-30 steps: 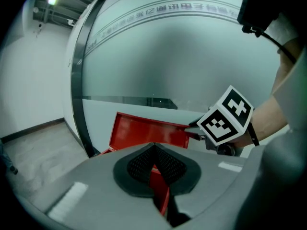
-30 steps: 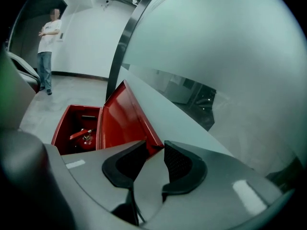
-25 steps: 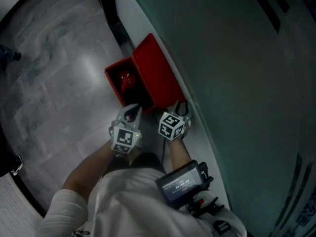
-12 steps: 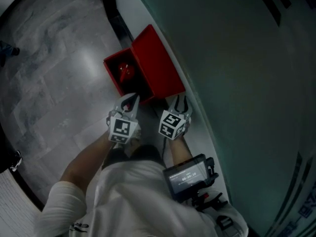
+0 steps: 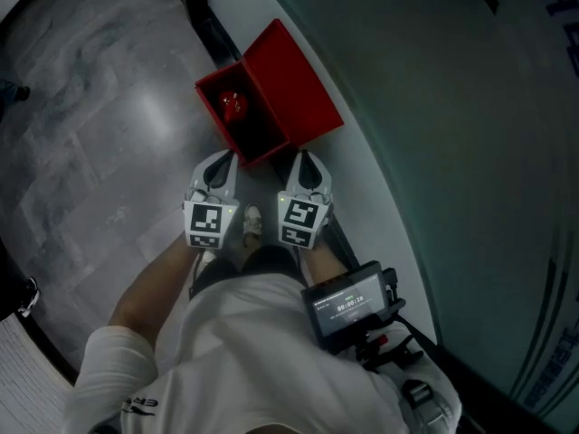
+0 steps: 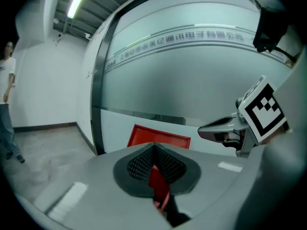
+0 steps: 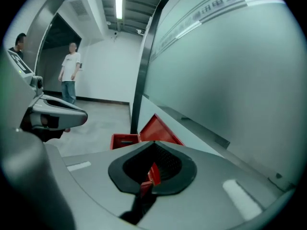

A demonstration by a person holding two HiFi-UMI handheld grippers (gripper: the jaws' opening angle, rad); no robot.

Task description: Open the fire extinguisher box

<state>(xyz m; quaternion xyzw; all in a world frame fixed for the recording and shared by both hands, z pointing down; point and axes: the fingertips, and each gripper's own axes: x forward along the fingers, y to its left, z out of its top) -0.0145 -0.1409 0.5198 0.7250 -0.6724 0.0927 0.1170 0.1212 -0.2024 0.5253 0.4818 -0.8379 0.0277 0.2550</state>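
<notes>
The red fire extinguisher box (image 5: 237, 125) stands open on the floor against the wall. Its lid (image 5: 298, 89) is tipped back toward the glass, and a red extinguisher top (image 5: 233, 105) shows inside. My left gripper (image 5: 224, 158) hovers just short of the box's near edge, shut and empty. My right gripper (image 5: 301, 156) hangs beside it below the lid; its jaws have just closed with nothing between them. The left gripper view shows the lid (image 6: 158, 137) over the closed jaw tips. In the right gripper view, box (image 7: 123, 140) and lid (image 7: 162, 131) lie ahead.
A frosted glass wall (image 5: 434, 107) runs along the right, with a dark post (image 5: 201, 16) behind the box. Grey tiled floor (image 5: 99, 143) spreads to the left. A person (image 7: 71, 71) stands far down the hall. A small screen device (image 5: 348, 307) hangs at my chest.
Both grippers have drawn back from the box and risen. The right gripper's jaws, open before, are closed. The box stays open.
</notes>
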